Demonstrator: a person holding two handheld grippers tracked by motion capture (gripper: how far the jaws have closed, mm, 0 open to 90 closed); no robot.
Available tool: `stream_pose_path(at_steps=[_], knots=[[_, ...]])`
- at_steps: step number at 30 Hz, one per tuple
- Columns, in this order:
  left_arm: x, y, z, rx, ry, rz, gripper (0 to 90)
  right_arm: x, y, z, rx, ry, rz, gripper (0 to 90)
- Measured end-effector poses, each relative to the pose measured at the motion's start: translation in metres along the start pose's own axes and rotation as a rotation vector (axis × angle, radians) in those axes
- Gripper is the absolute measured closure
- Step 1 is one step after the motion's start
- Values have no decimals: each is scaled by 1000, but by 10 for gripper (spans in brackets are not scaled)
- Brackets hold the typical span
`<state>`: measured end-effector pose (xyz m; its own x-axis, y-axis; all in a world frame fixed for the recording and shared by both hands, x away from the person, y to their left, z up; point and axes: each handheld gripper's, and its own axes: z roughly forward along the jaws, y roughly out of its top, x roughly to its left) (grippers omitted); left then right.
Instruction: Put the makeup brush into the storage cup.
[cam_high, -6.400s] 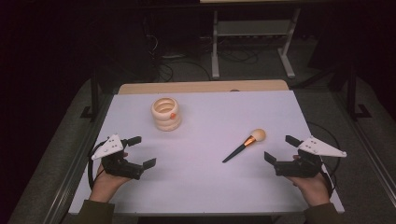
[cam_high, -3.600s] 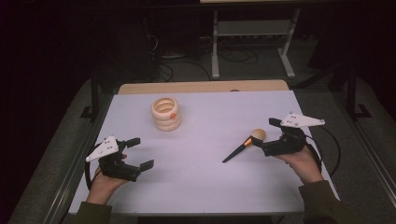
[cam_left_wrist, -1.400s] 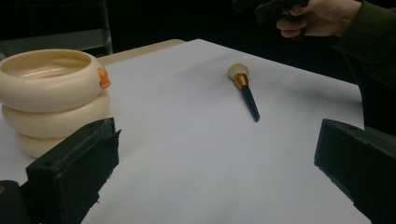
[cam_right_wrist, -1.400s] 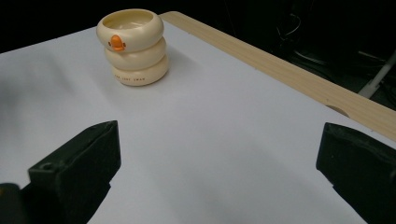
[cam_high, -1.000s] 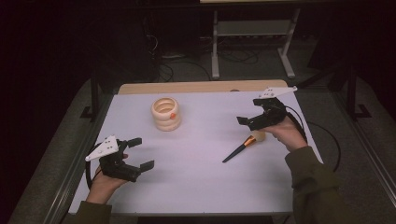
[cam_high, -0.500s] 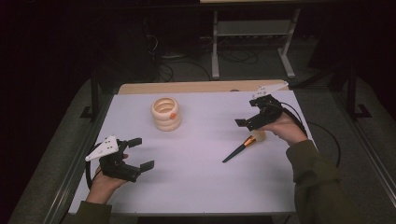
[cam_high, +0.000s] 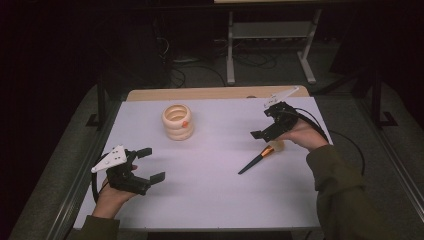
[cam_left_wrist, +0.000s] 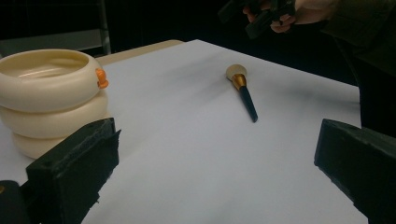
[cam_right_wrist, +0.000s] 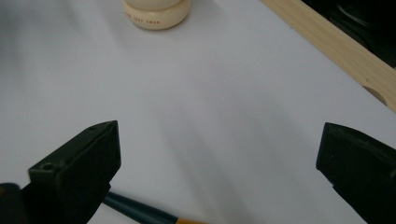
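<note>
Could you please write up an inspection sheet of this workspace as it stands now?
Surface: white table top, wooden strip along the far edge.
Job's things: makeup brush lying flat, head toward the right gripper; cream ringed holder upright, far left.
Clutter: nothing seen.
Grippers: right gripper open, above the brush head; left gripper open, low at the near left, holding nothing.
Cables: black cable trails from the right gripper.
Surroundings: dark floor, metal stand, loose floor cables.
</note>
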<state>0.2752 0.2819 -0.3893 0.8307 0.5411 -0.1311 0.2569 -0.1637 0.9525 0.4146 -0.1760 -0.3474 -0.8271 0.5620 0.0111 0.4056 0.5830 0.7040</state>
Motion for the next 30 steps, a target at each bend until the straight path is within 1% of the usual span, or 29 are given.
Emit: stream_pose_path(at_steps=[3, 6, 7, 8, 9, 11, 13, 14, 15, 16, 17, 20, 21, 23, 24, 25, 26, 28, 29, 30], knots=[[0, 0, 0, 1, 0, -5, 0, 0, 0, 3, 31, 10, -17, 0], [0, -1, 0, 3, 0, -4, 0, -2, -1, 5, 41, 14, -33, 0], [0, -1, 0, 4, 0, -4, 0, -1, -1, 5, 49, 18, -23, 0], [0, -1, 0, 4, 0, -4, 0, -1, -1, 5, 49, 18, -23, 0], [0, -1, 0, 5, 0, -6, 0, -2, -1, 5, 59, 20, -29, 0], [0, -1, 1, 6, -1, -6, 0, -1, -1, 6, 76, 23, -28, 0], [0, -1, 1, 8, -1, -4, 0, -2, -1, 7, 93, 20, -50, 0], [0, -1, 1, 8, -1, -4, 0, -2, -1, 7, 93, 20, -50, 0], [0, -1, 1, 8, -1, -7, 0, -2, -1, 8, 111, 19, -64, 0], [0, -1, 1, 8, 0, -8, 0, -2, -1, 9, 119, 19, -68, 0], [0, -1, 1, 8, 0, -8, 0, -3, -1, 11, 128, 25, -87, 0], [0, -1, 0, 4, -2, -10, 0, -3, -1, 14, 156, 42, -91, 0], [0, -1, 0, 4, -2, -10, 0, -3, -1, 14, 156, 42, -91, 0], [0, -1, 0, 3, -3, -12, 0, -4, -2, 17, 171, 56, -109, 0], [0, -2, 1, 4, -3, -13, 0, -4, -3, 20, 196, 59, -116, 0], [0, -2, 1, 3, -6, -14, 0, -3, -3, 21, 208, 64, -119, 8], [0, -2, 1, 3, -6, -14, 0, -3, -3, 21, 208, 64, -119, 8], [0, -2, 1, 5, -7, -13, 0, -3, -2, 22, 220, 63, -138, 41], [0, -2, 1, 6, -7, -13, 0, -4, -2, 23, 231, 67, -149, 43], [0, -2, 1, 4, -7, -15, 0, -4, -2, 23, 231, 67, -149, 43]])
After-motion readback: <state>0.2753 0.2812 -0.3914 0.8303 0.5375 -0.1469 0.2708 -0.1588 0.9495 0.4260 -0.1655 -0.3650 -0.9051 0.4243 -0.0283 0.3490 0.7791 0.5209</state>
